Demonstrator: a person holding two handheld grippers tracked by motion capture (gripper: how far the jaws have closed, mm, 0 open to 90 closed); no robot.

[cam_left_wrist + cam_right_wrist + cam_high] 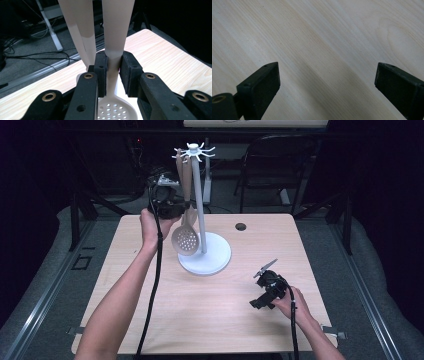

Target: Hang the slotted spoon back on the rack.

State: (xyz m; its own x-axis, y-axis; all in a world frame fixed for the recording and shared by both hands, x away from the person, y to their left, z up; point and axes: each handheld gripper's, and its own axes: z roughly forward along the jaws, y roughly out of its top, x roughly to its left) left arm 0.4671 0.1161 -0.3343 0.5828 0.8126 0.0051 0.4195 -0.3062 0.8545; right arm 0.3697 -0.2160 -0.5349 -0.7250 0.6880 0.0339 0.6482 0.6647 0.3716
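A white utensil stand (199, 195) with a round base (215, 260) rises at the back middle of the table. From its top hooks hang a beige slotted spoon (185, 239) and a second beige utensil behind it. My left gripper (170, 200) is raised beside the stand, shut on the slotted spoon's handle (113, 53); both pads (101, 72) press the handle, and the perforated bowl (113, 111) hangs below. The second utensil's handle (77, 27) hangs just left of the jaws. My right gripper (262, 292) rests low over the table at the front right, open, nothing between its pads (265, 80).
The light wooden table (210, 315) has a round cable hole (240, 226) at its back right. A dark chair (280, 165) stands behind the table. Cables (155, 285) trail from both grippers toward the front edge.
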